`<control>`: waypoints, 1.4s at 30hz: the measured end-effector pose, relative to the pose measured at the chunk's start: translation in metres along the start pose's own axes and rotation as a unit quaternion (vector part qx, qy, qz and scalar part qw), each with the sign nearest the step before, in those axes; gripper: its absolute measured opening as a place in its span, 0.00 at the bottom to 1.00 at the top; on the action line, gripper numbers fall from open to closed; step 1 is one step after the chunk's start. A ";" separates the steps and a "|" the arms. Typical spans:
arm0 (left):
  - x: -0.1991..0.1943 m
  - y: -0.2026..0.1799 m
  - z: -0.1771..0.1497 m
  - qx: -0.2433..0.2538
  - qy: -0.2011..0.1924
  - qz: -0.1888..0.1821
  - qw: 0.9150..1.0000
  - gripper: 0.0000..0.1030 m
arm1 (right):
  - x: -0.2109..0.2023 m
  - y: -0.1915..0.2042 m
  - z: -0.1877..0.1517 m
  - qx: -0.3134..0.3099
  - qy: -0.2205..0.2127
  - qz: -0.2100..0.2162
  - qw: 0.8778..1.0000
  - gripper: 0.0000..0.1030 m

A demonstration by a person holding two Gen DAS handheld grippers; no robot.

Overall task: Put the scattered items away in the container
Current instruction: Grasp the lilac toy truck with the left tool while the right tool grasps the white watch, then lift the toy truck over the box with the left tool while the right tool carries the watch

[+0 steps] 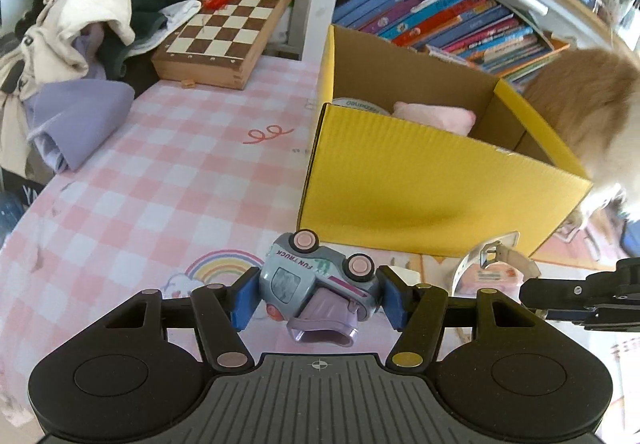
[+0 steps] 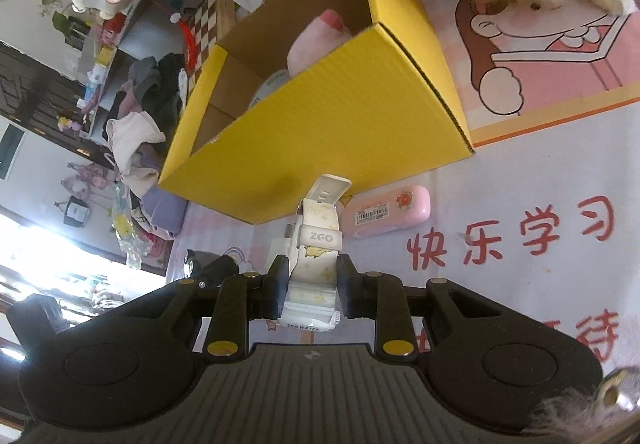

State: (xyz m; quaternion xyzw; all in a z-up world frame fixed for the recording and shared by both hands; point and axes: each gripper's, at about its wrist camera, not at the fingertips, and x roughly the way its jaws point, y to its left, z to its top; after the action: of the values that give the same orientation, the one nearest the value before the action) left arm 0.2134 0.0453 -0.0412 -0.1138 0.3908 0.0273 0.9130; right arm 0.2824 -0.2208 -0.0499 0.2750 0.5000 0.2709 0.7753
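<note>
The left gripper (image 1: 318, 294) clamps a grey-blue toy truck (image 1: 316, 280) lying on its side, the right gripper (image 2: 312, 284) pinches a white watch (image 2: 316, 244) strap-forward, and the open yellow cardboard box (image 1: 420, 188) stands just ahead of both.

Left wrist view: toy truck (image 1: 320, 280) between the left gripper (image 1: 316, 298) pads, on its side, wheels up, above the tablecloth (image 1: 160, 184). Box (image 1: 420, 196) just behind it; cushion (image 1: 436, 116) and tape roll (image 1: 360, 106) inside. Chessboard (image 1: 232, 32) far left behind, clothes pile (image 1: 80, 28) left of it. Books (image 1: 460, 24) behind box. Right wrist view: watch (image 2: 316, 260) between the right gripper (image 2: 313, 284) pads; case (image 2: 388, 212) right of it, before the box.
</note>
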 end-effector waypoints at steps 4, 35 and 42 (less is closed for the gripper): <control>-0.013 0.005 -0.004 -0.017 -0.007 -0.013 1.000 0.59 | -0.011 0.005 -0.007 0.001 -0.005 -0.003 1.000 0.23; -0.083 -0.005 0.000 -0.035 -0.055 -0.116 0.991 0.59 | -0.077 0.045 -0.035 0.002 -0.060 0.013 0.998 0.23; -0.089 -0.017 0.019 -0.034 -0.072 -0.137 0.987 0.59 | -0.084 0.057 -0.016 -0.006 -0.065 0.037 0.997 0.23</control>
State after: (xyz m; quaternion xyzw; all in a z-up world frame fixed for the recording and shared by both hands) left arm 0.1678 0.0367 0.0385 -0.1949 0.3036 -0.0766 0.9295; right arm 0.2292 -0.2371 0.0368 0.3054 0.4361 0.2837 0.7975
